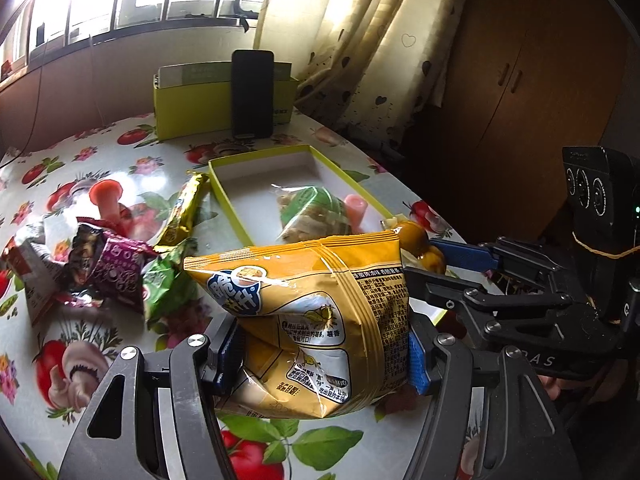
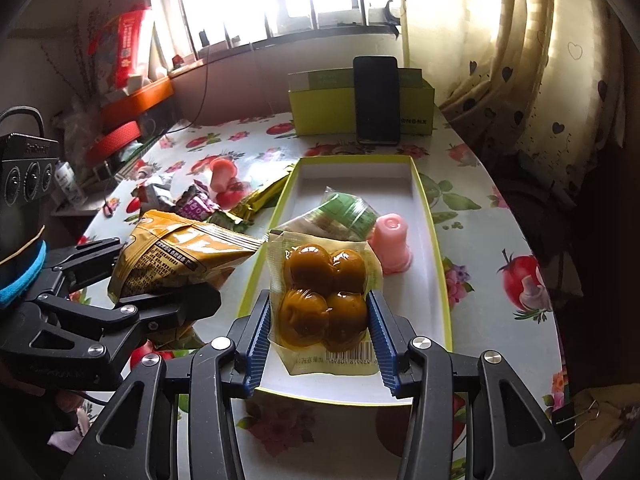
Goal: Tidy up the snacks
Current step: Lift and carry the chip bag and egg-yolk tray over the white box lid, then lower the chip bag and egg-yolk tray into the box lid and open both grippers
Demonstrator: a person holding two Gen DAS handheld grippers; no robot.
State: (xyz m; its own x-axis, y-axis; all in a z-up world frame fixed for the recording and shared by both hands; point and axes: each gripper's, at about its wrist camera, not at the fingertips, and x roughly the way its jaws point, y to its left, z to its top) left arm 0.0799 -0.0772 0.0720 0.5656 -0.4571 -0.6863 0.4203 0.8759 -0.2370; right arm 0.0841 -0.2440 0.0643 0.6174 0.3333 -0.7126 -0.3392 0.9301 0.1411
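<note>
My left gripper (image 1: 320, 352) is shut on a puffy yellow chip bag (image 1: 312, 312), held above the table just left of the green-rimmed white tray (image 1: 228, 196). In the right wrist view that bag (image 2: 180, 264) hangs at the left. My right gripper (image 2: 320, 336) is shut on a clear pack of brown glazed balls (image 2: 324, 292), held over the near end of the tray (image 2: 432, 240). A green-wrapped snack (image 2: 344, 212) and a pink jelly cup (image 2: 392, 244) lie inside the tray. From the left wrist view the right gripper (image 1: 448, 256) shows at the right.
Loose snacks lie left of the tray: a gold bar (image 1: 184, 212), a purple packet (image 1: 112, 268), a green packet (image 1: 164, 284) and a pink jelly cup (image 1: 108, 200). A green box (image 2: 360, 108) with a phone (image 2: 378, 100) leaning on it stands at the back. Curtains hang at the right.
</note>
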